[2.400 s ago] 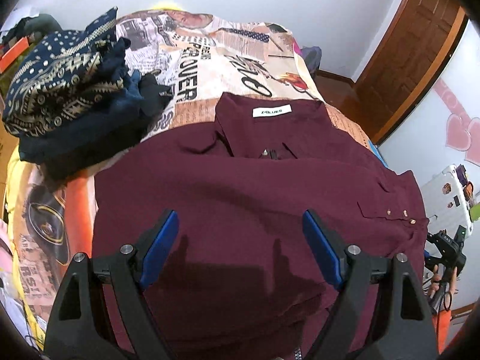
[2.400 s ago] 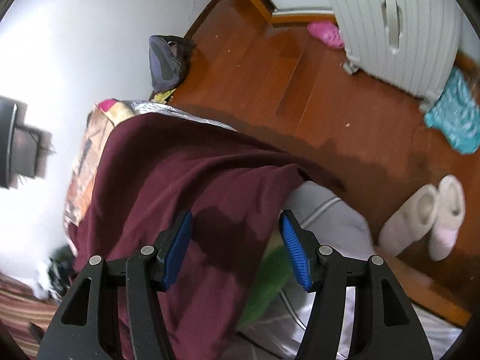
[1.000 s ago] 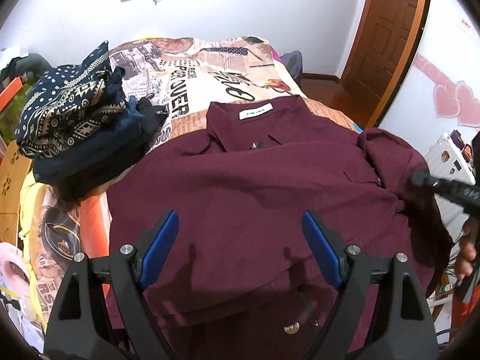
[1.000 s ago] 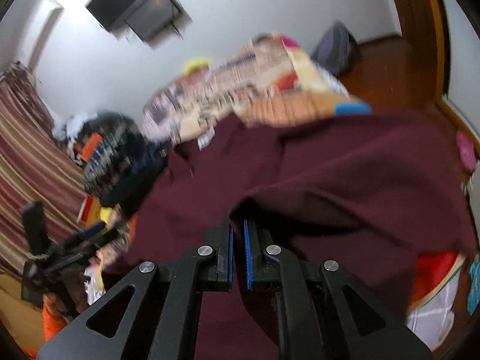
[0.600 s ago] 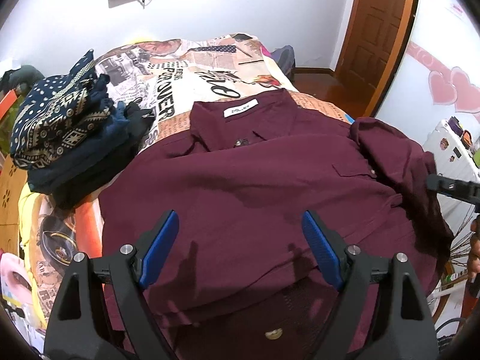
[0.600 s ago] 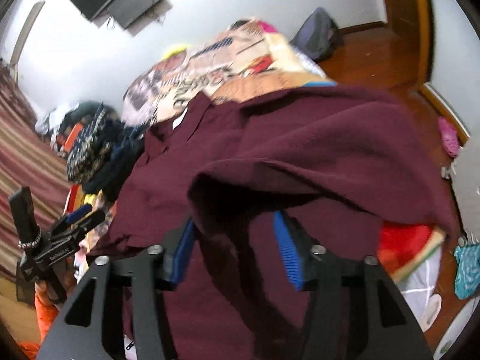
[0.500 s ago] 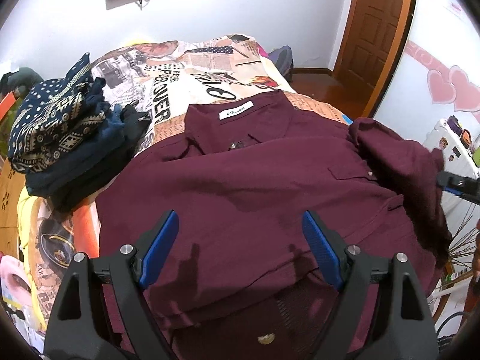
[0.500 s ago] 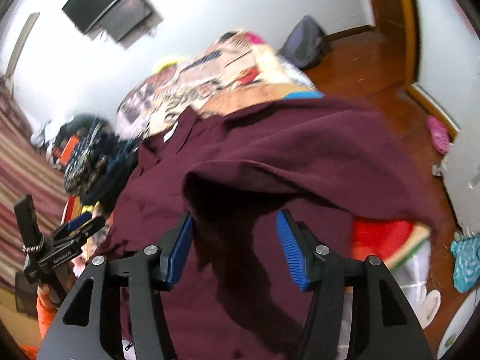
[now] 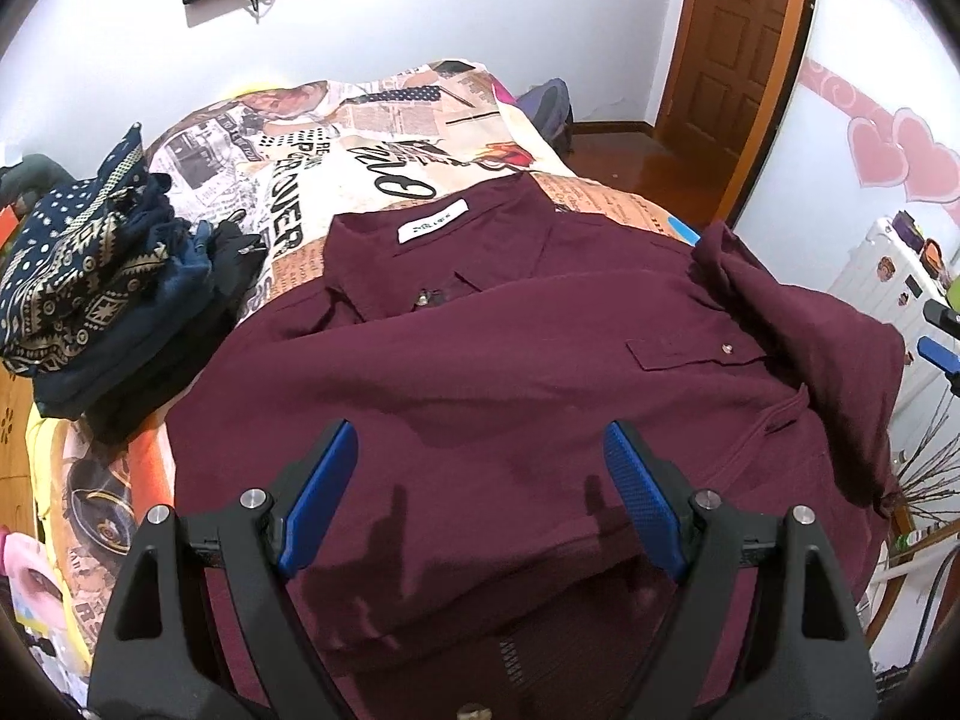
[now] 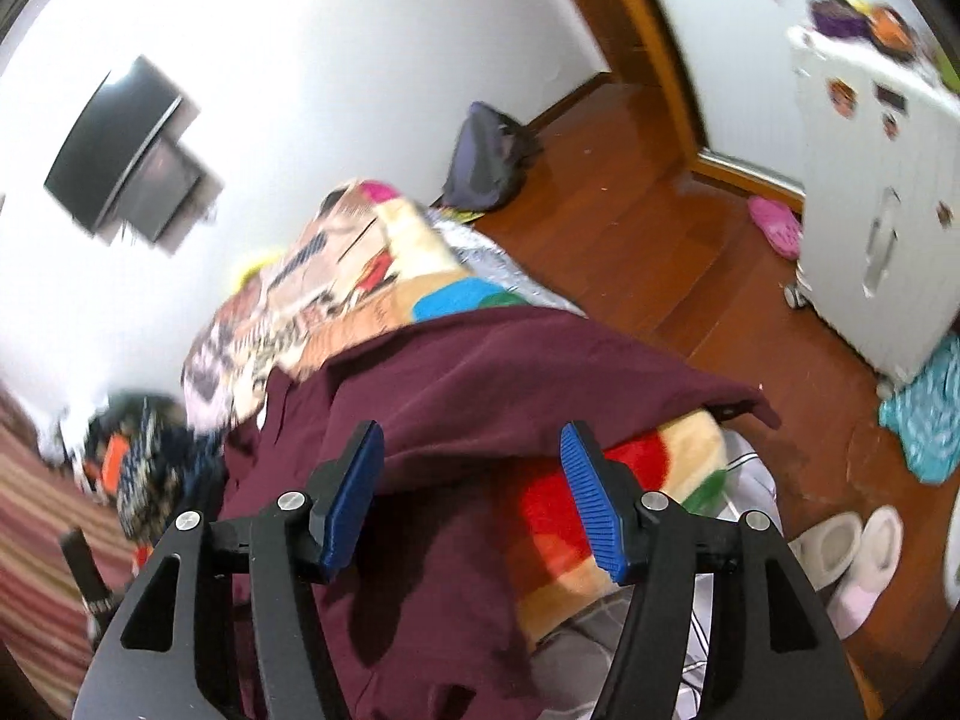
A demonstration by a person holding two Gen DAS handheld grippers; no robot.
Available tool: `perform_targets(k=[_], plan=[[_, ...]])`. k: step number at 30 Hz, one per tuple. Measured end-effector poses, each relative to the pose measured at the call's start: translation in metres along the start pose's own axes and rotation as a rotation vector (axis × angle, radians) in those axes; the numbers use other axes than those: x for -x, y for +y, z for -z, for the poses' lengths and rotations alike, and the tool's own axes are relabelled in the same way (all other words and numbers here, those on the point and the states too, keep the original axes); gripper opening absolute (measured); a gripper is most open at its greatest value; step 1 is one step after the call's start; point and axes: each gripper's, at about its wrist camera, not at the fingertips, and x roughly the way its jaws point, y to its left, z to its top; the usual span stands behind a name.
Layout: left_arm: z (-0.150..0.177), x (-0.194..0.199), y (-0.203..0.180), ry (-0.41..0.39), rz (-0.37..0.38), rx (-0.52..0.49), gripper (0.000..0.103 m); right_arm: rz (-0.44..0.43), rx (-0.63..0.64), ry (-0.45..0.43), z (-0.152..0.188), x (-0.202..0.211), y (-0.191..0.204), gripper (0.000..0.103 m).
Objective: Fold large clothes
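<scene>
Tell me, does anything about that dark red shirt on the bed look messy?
Yes. The maroon shirt lies mostly flat, but its sleeve at the right side is bunched in a rumpled heap, not laid smooth.

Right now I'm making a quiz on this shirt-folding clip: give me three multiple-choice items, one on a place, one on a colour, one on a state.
1. Where does the pile of dark blue clothes lie in the left wrist view?
A. left of the shirt
B. on the shirt
C. on the floor

2. What colour is the shirt?
A. green
B. maroon
C. white

3. How is the left claw?
A. shut on the collar
B. shut, empty
C. open, empty

A: the pile lies beside the shirt's left edge.
B: maroon fabric throughout.
C: its pads stand wide apart above the cloth.
</scene>
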Motion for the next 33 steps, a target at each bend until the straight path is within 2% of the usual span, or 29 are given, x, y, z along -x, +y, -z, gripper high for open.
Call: perform_targets(k=[6, 14, 20, 21, 23, 24, 25, 28, 33], plan=[[-0.005, -0.005, -0.011, 0.0, -0.002, -0.016, 0.084, 0.038, -0.198, 0.055, -0.003, -0.036, -0.042, 0.058], [-0.007, -0.006, -0.015, 0.004, -0.01, -0.018, 0.084, 0.0, -0.355, 0.178, 0.007, -0.091, -0.078, 0.059], [-0.006, -0.006, -0.009, 0.002, -0.021, 0.0, 0.084, 0.035, -0.318, 0.112, -0.009, -0.102, -0.081, 0.06], [-0.006, -0.006, -0.007, 0.001, -0.024, 0.002, 0.084, 0.042, -0.309, 0.109, -0.011, -0.104, -0.08, 0.055], [-0.005, -0.004, -0.004, -0.004, -0.03, 0.009, 0.084, 0.048, -0.278, 0.104, -0.016, -0.109, -0.076, 0.036], [-0.005, -0.004, -0.002, -0.006, -0.031, 0.013, 0.084, 0.047, -0.269, 0.108, -0.018, -0.111, -0.074, 0.02], [-0.004, -0.002, 0.001, -0.009, -0.033, 0.018, 0.084, 0.049, -0.26, 0.109, -0.021, -0.111, -0.069, 0.012], [-0.003, 0.001, 0.008, -0.019, -0.039, 0.033, 0.084, 0.045, -0.202, 0.079, -0.03, -0.103, -0.053, 0.009], [0.0, 0.01, 0.023, -0.043, -0.047, 0.061, 0.084, -0.038, -0.053, 0.006, -0.046, -0.07, -0.001, 0.008]])
